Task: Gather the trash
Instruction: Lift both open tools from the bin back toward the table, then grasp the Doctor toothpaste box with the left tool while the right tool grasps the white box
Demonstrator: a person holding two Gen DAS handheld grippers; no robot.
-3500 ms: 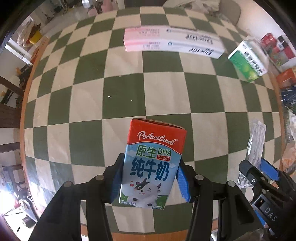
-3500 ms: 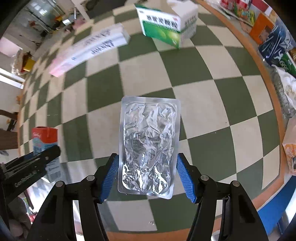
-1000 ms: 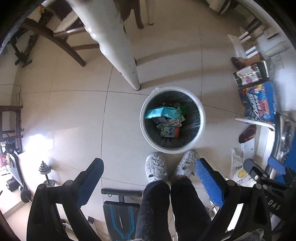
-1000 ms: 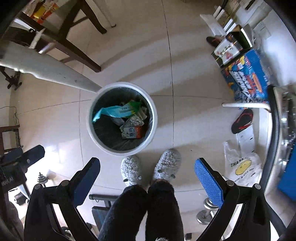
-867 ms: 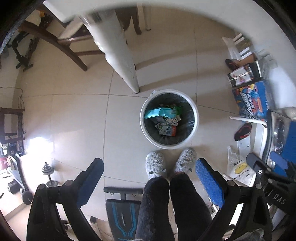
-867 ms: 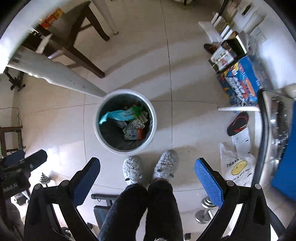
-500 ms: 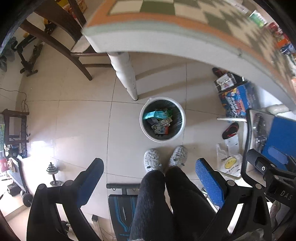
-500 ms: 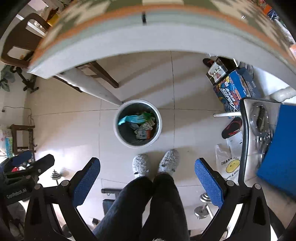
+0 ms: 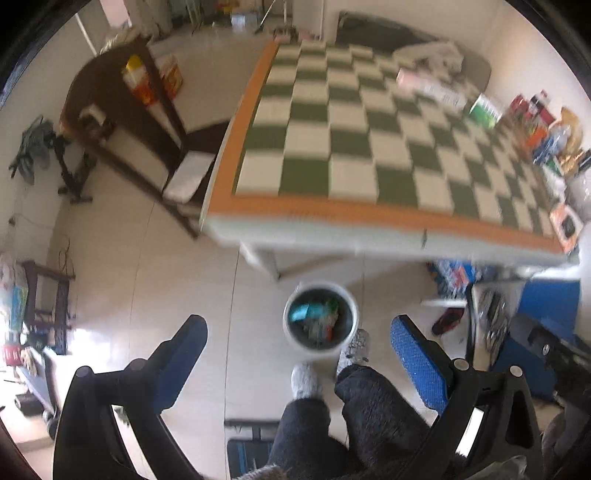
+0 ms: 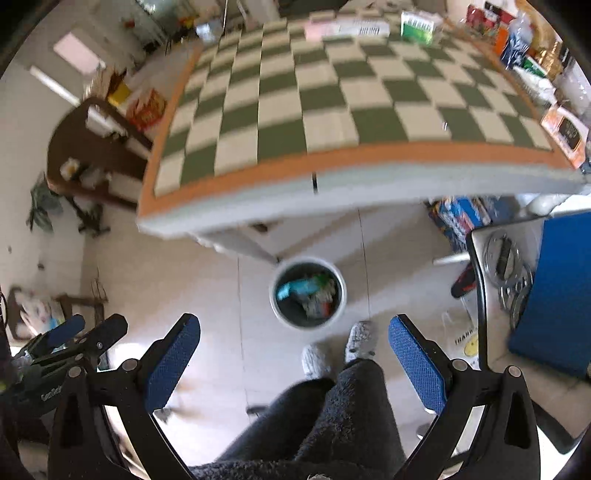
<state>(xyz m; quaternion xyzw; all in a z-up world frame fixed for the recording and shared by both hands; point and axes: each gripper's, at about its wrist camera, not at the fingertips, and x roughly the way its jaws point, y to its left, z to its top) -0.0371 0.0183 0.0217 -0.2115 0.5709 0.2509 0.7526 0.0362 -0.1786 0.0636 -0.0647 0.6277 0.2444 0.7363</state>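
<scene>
The trash bin [image 9: 320, 349] stands on the tiled floor [image 9: 147, 295] just below the near edge of the worktop [image 9: 369, 218], a white round tub with a dark liner. Inside it lies a heap of trash [image 10: 306, 290]: a turquoise wrapper at about 10 o'clock in the tub, something green at 1 o'clock, and a pale and red piece near the middle; motion blur hides finer detail. Touching or nearly touching the tub's rim at 5 o'clock is one grey slipper [image 9: 355, 347] of the person; the other slipper [image 9: 304, 380] sits a little back at 7 o'clock, and dark fuzzy trouser legs [image 10: 332, 413] run down to the bottom edge of both views.

The left claw [image 9: 299, 363] is spread wide with nothing between its blue pads [image 9: 419, 363], and the bin shows in the gap. The right claw [image 10: 293, 363] is likewise spread wide and empty, with the bin at 12 o'clock from its gap.

On the worktop's green and cream checkered cloth, far from the near edge, lie a long pink and white box [image 10: 347, 27] and, just beside it at 3 o'clock, a green and white box [image 10: 419, 24]. Packets and bottles [image 10: 532, 48] crowd the worktop's right edge. A dark wooden chair [image 9: 122, 122] stands at the worktop's left side, and a blue panel [image 10: 557, 291] with metal weight plates [image 10: 511, 273] beside it lies at 3 o'clock from the bin.
</scene>
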